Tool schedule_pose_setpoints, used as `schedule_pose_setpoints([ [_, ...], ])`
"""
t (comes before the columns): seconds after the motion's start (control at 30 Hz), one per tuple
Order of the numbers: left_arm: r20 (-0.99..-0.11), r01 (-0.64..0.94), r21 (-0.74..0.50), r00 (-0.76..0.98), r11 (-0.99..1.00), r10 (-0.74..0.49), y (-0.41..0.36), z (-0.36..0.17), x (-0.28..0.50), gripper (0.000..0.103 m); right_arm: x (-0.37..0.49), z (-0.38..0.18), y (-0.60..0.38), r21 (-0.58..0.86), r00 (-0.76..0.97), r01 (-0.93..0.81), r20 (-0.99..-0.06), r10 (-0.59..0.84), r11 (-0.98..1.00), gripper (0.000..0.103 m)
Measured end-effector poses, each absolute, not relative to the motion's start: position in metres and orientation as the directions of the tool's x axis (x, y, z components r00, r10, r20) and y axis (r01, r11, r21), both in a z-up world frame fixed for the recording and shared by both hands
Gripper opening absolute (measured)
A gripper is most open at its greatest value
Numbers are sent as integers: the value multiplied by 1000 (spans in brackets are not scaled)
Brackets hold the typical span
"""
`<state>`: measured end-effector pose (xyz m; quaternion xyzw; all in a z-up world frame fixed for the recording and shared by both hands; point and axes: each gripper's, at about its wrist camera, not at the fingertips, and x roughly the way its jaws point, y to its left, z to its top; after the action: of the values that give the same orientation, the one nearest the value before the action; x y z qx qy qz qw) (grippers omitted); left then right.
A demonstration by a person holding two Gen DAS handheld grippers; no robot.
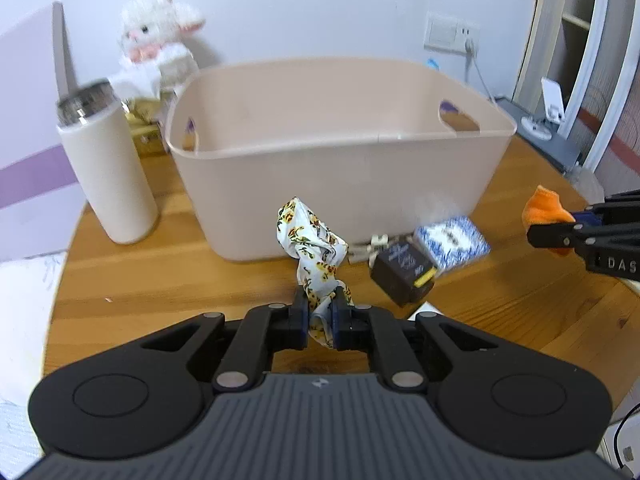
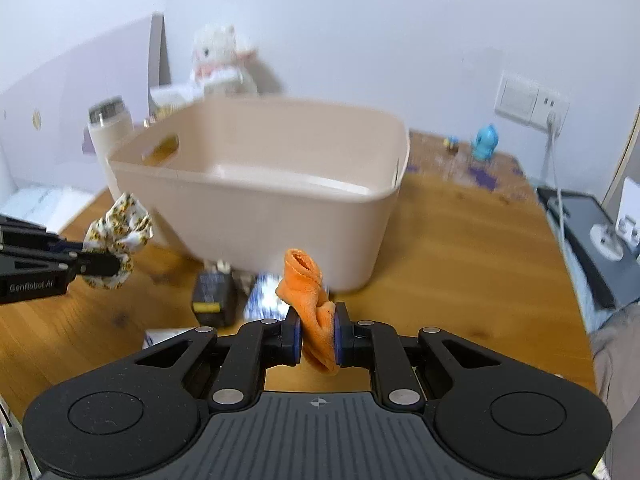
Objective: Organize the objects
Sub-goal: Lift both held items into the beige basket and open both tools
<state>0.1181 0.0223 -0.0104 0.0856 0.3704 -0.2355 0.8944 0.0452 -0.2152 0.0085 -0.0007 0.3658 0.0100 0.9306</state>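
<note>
My left gripper (image 1: 320,304) is shut on a white floral cloth (image 1: 310,240) and holds it above the wooden table (image 1: 160,276), in front of the beige plastic bin (image 1: 336,148). It also shows in the right wrist view (image 2: 116,266), with the floral cloth (image 2: 120,228). My right gripper (image 2: 316,324) is shut on an orange sock (image 2: 308,284), also held before the bin (image 2: 280,196). From the left wrist view the right gripper (image 1: 560,230) and the orange sock (image 1: 542,208) are at the right. A dark box (image 1: 402,272) and a blue-white patterned pack (image 1: 452,242) lie by the bin's front.
A cream tumbler (image 1: 108,164) with a steel lid stands left of the bin. A white plush toy (image 1: 156,40) sits behind by the wall. A small blue figure (image 2: 486,142) stands at the table's back right. A grey stand (image 2: 592,236) sits beyond the right edge.
</note>
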Motion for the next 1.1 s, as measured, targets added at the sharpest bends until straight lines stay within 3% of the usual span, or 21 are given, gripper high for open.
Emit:
schedule_pose_setpoints([
  [0.6,-496,463,53,781,885,-379,27,88,123,12,79,93,-219,1,874,10,-486,-8,1000,14],
  [0.83,-515,437,59,784,898,-347,6,85,163,12,113,95,-216,-19,879,19,-476,-26,1000,14],
  [1.1,-610,400,54,739,915,-287,-22,50,209,12,153,65,-220,5,824,33,-565,-24,999,14],
])
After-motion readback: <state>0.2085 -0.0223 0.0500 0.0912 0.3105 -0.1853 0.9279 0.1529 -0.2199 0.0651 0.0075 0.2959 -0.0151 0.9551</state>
